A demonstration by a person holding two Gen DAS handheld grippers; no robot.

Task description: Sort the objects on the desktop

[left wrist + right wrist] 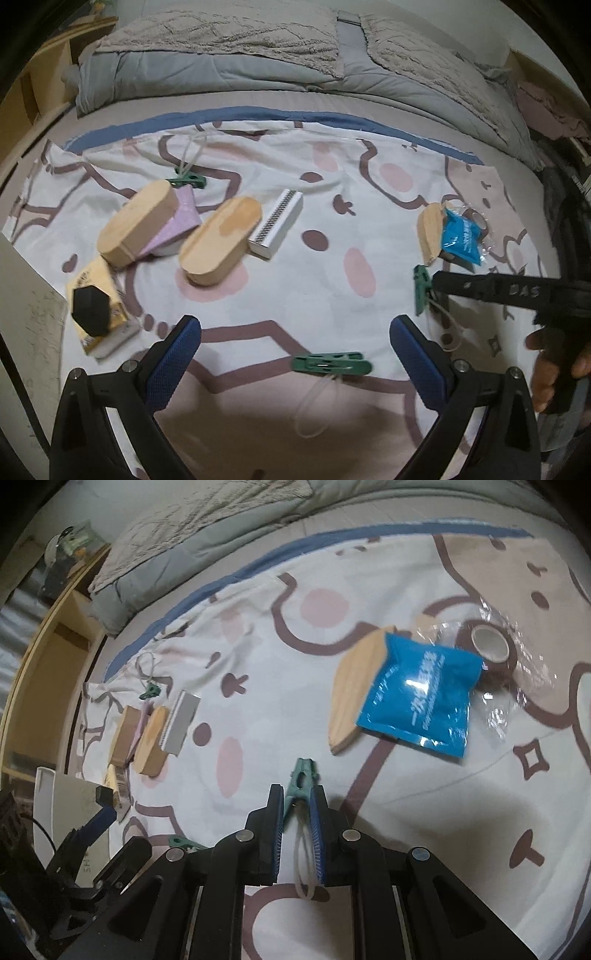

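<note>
My right gripper (297, 797) is shut on a green clip (303, 779), whose white cord loop hangs between the fingers. In the left wrist view the same clip (421, 293) sits at the tip of the black right gripper (439, 282), just above the patterned sheet (332, 266). My left gripper (295, 328) stands open. A second green clip (332, 363) with a cord loop lies on the sheet between its blue fingers, untouched. A third green clip (186, 180) lies far back on the left.
Two oval wooden blocks (136, 221) (221, 240) lie left of centre, with a lilac piece (181, 221) and a white box (277, 221). A yellow box carries a black object (92, 310). A blue packet (421, 694) rests on another wooden block (358, 690), beside a tape roll (489, 642). Pillows lie behind.
</note>
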